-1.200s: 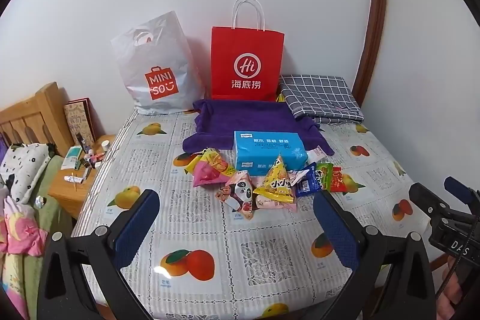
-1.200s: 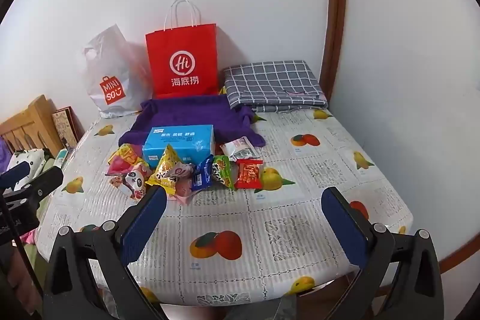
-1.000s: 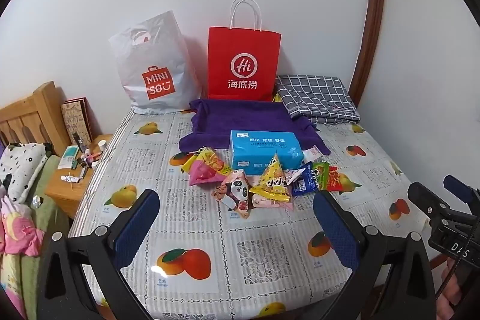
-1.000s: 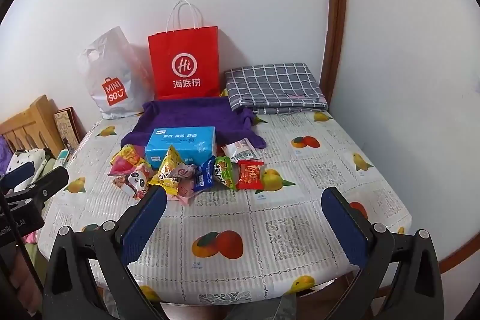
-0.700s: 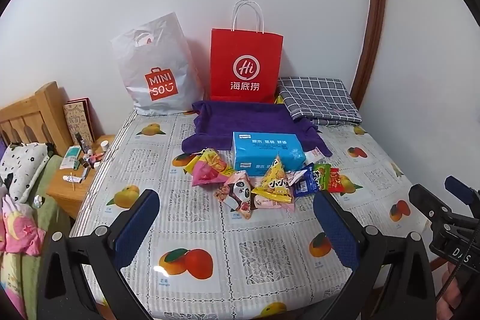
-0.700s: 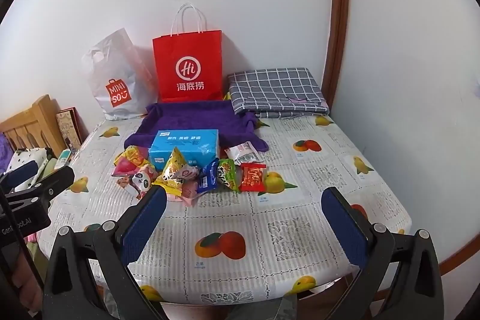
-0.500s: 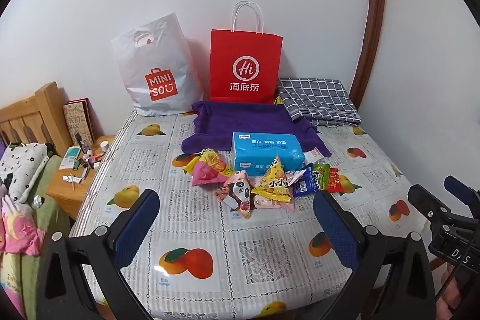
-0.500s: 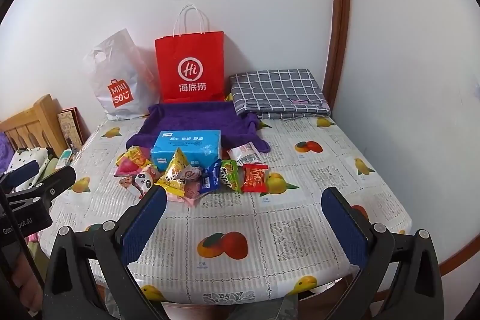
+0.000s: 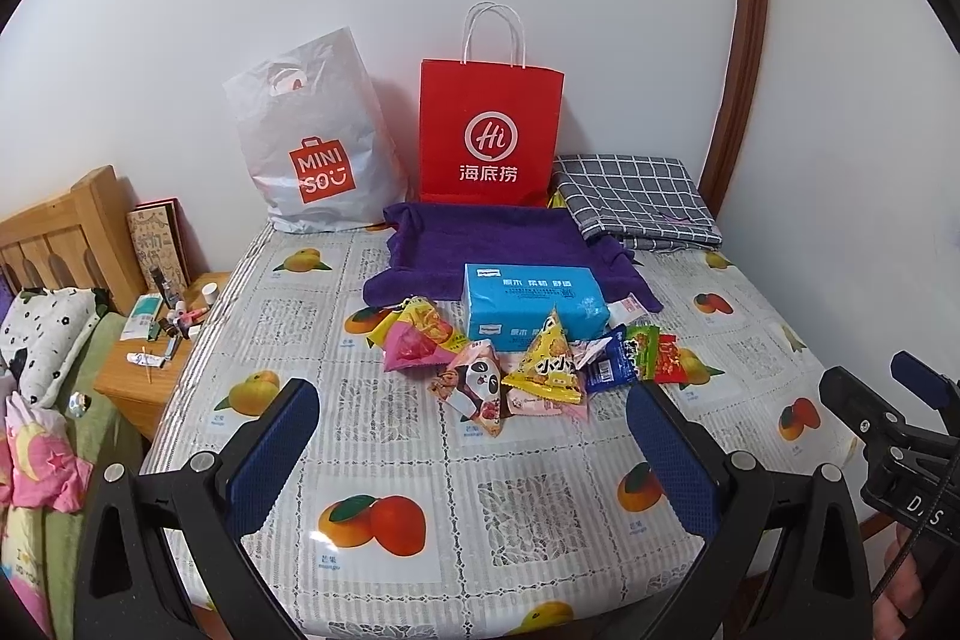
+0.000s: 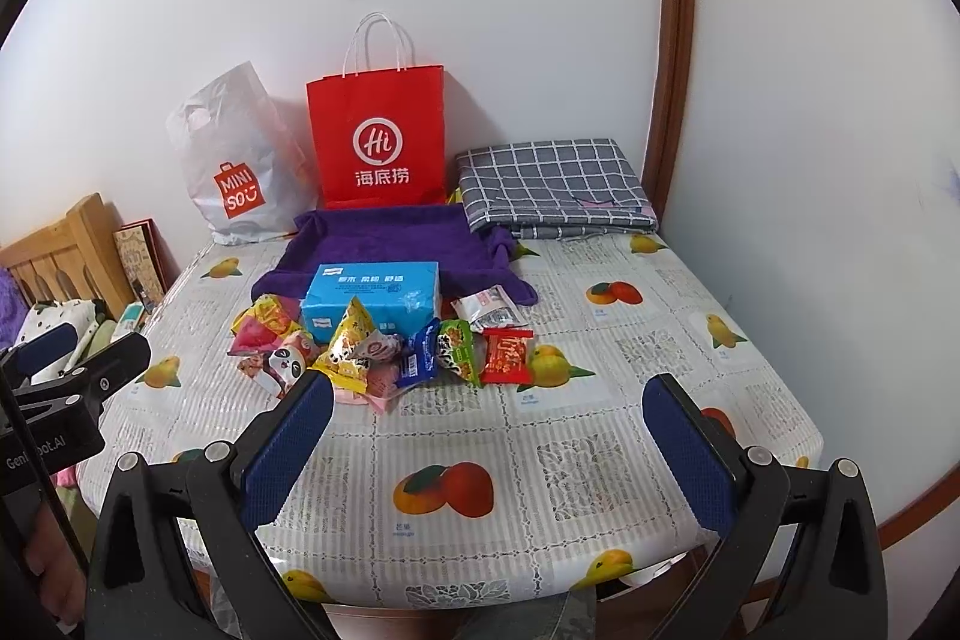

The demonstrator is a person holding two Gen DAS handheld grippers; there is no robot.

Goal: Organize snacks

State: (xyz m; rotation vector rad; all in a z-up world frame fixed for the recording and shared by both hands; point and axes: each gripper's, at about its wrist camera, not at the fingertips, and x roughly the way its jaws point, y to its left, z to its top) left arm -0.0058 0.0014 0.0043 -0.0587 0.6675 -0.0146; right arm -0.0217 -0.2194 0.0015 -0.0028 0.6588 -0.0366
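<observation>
One heap of snack packets lies mid-table on the fruit-print tablecloth, just in front of one blue tissue pack. I count about nine packets: a yellow triangular pouch, a panda-print one, a pink one, a blue one, a green one, a red one, and a few partly buried. Behind sit one purple towel, one red paper bag, one white Miniso bag and one folded checked cloth.

The left gripper and right gripper both hover short of the heap, spread wide, empty and touching nothing.

Compared with half a second ago, the layout is unchanged; the right view has only drifted slightly.
</observation>
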